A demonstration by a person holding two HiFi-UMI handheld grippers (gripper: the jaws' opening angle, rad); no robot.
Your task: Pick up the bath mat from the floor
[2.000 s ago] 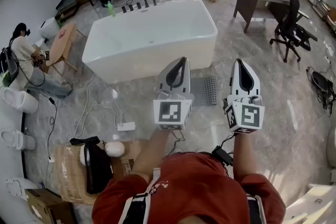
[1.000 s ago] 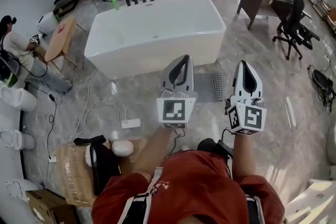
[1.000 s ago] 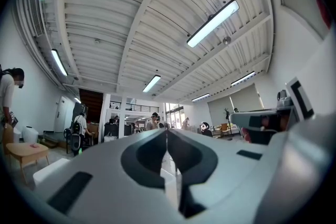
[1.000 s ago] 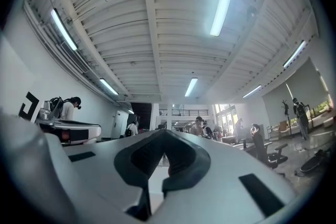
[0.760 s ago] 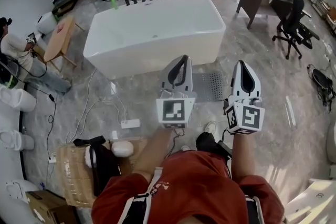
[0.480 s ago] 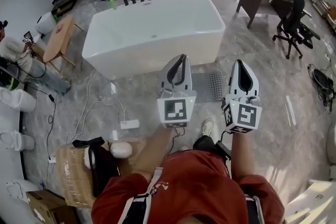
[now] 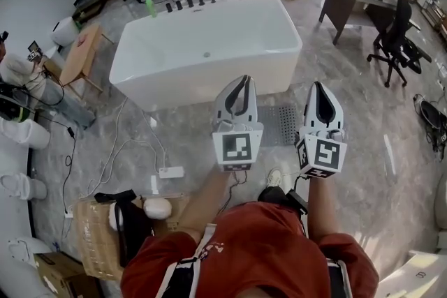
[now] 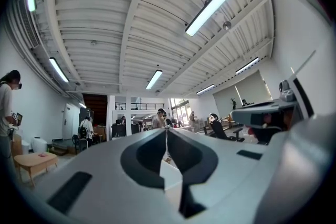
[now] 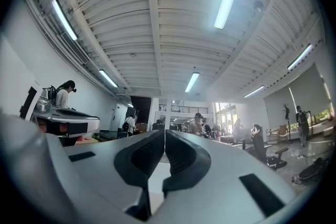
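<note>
The left gripper (image 7: 244,79) and right gripper (image 7: 318,85), smooth white plastic, each hold their jaws pressed together on nothing. The grey, dimpled rectangular mat (image 7: 284,124) lies on the glossy marble floor (image 7: 140,129) beside the tub (image 7: 209,45), partly hidden behind the left gripper.

Open-plan lab: a freestanding bathtub (image 7: 209,45) among desks (image 7: 349,0) and office chairs (image 7: 398,38).
</note>
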